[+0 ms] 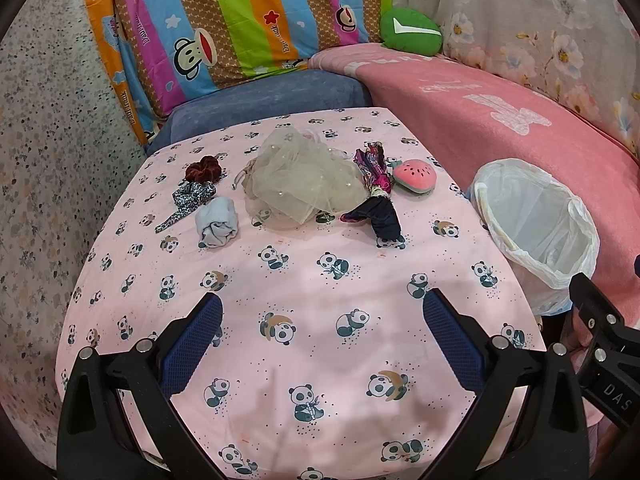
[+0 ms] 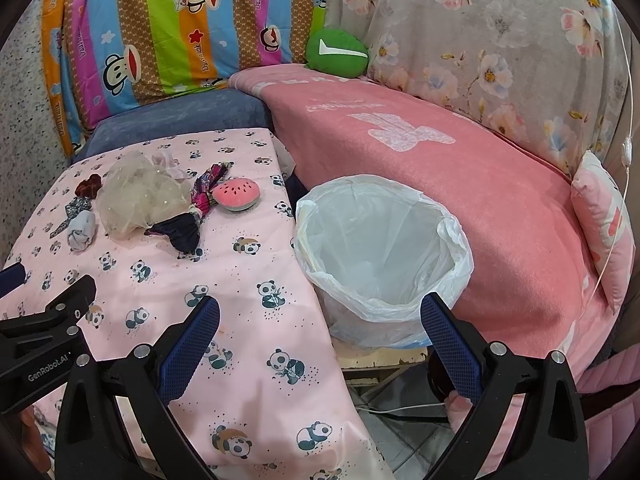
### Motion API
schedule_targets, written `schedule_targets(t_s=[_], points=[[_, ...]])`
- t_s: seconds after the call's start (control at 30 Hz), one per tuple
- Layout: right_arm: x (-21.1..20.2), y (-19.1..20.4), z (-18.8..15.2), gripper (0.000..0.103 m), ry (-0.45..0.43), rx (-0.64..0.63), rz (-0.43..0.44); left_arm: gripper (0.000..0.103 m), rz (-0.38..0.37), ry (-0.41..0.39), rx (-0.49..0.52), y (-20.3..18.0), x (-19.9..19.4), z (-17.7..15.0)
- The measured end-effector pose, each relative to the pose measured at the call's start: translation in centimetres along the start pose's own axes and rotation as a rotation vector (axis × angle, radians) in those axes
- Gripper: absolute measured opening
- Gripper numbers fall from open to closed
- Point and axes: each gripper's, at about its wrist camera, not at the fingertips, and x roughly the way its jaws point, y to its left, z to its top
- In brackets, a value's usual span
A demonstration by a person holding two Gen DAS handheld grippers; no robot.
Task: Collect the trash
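A white-lined bin (image 2: 384,256) stands upright and open beside the table. On the cloth lie tulle (image 1: 300,176), scrunchies (image 1: 203,170), a grey wad (image 1: 216,222), dark fabric (image 1: 376,200), touching.

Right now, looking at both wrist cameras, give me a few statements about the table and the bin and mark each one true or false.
1. Both the left gripper and the right gripper are open and hold nothing. True.
2. The watermelon plush lies inside the bin. False: it lies on the panda tablecloth, beside the purple fabric piece.
3. The lined trash bin stands off the table's right edge. True.
4. The beige mesh bundle is gripped by the left gripper. False: it rests on the table, far from the fingers.
5. The dark red scrunchie sits left of the mesh bundle. True.
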Motion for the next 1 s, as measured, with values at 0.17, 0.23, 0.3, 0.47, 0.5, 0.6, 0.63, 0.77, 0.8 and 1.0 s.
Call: schedule_targets(t_s=[0.17,0.23,0.3,0.47,0.5,0.6,0.63,0.77,0.8,1.0], points=[[0.00,0.00,-0.01,0.096,0.000,0.000,0.000,0.096,0.001,0.000,0.000,-0.05,0.01,0.02],[-0.01,0.10,-0.06,0.096,0.000,0.000,0.000,0.096,0.000,-0.001,0.000,-0.08,0.01,0.05],[-0.02,0.18,-0.10,0.096,-0.001,0.000,-0.001,0.096,0.001,-0.001,0.001,-0.08,0.02,0.04],[-0.10,0.06,0.03,0.096,-0.001,0.001,-0.002,0.096,0.000,-0.001,0.000,-0.05,0.01,-0.01],[-0.10,0.02,0.05,0.096,-0.001,0.001,-0.001,0.096,0.000,-0.001,-0.001,-0.10,0.01,0.02],[-0.08,0.15,-0.06,0.096,-0.001,0.000,-0.002,0.096,0.001,0.000,0.001,-0.05,0.01,-0.02],[-0.10,0.01,0.01,0.096,0.000,0.001,-0.002,0.096,0.000,0.000,0.000,-0.09,0.01,0.04],[-0.15,0.08,0.01,0.096,-0.002,0.000,-0.002,0.096,0.004,-0.003,-0.001,-0.14,0.03,-0.01],[-0.17,-0.05,0.09,0.096,-0.002,0.000,-0.003,0.096,0.004,-0.002,-0.002,-0.26,0.12,0.02],[-0.13,0.08,-0.03,0.096,-0.002,0.001,-0.002,0.096,0.002,-0.003,0.001,-0.36,0.12,0.02]])
